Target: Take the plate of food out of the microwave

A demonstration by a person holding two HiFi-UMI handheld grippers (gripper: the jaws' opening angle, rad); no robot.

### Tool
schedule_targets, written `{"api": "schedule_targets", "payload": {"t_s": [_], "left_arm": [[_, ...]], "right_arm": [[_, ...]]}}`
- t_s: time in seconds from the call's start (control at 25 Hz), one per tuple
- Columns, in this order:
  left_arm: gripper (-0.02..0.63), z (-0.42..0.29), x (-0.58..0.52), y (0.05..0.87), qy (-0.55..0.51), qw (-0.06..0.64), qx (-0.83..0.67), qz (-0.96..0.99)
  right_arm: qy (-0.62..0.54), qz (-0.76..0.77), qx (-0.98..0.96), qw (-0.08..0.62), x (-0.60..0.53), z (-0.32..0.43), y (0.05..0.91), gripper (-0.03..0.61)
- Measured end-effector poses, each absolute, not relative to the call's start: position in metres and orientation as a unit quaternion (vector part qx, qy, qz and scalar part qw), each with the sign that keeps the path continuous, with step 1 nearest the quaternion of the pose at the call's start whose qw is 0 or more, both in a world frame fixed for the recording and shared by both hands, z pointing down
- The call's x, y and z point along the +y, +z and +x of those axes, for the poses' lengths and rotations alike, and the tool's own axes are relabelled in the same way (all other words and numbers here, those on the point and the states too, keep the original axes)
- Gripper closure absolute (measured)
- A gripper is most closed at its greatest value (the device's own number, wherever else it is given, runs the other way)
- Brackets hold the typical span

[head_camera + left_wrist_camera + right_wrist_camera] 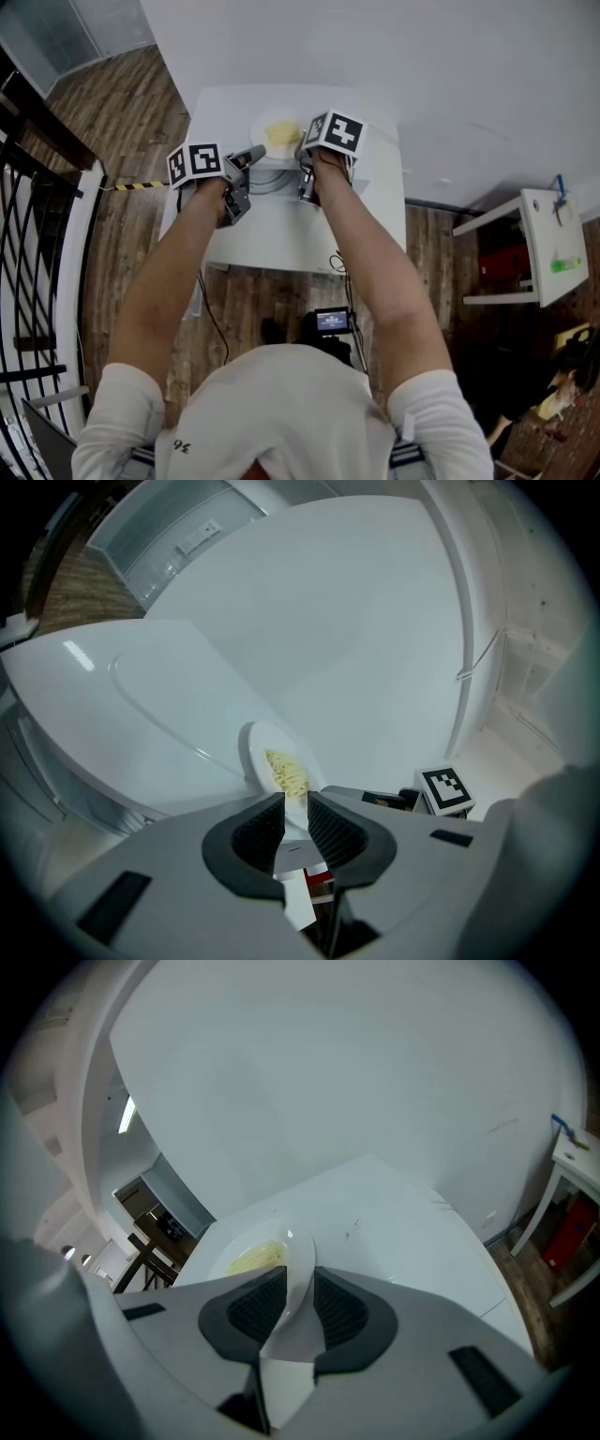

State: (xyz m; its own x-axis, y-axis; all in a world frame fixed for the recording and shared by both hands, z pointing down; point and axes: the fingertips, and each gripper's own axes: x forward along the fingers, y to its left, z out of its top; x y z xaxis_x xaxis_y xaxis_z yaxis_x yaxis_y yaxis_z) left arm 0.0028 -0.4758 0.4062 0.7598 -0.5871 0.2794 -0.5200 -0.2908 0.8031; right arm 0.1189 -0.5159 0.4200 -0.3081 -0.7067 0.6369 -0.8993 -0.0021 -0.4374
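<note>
A white wall (375,56) rises behind the white tabletop (281,239); wood-plank floor (122,122) lies around. Black railing (28,234) stands left; a white side table (548,244) right, perhaps something red (565,1232) beneath.

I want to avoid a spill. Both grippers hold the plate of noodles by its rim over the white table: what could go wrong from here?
1. The left gripper and the right gripper each pinch only the thin rim of the plate, so it might slip out.
2. The noodles lie loose, with no cover; a tilt could slide them onto the table.
3. If the hands drift apart or twist unevenly, one grip may let go.
</note>
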Motion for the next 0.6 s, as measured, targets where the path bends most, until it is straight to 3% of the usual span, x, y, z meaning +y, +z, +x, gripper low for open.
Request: {"api": "schedule_targets", "payload": {"t_s": [0.6], "left_arm": [[0.552, 0.008, -0.464, 0.377, -0.039, 0.453, -0.357, 0.816]], "right_arm": [[0.373, 0.586, -0.714, 0.084, -0.503, 0.136, 0.383, 0.509]]}}
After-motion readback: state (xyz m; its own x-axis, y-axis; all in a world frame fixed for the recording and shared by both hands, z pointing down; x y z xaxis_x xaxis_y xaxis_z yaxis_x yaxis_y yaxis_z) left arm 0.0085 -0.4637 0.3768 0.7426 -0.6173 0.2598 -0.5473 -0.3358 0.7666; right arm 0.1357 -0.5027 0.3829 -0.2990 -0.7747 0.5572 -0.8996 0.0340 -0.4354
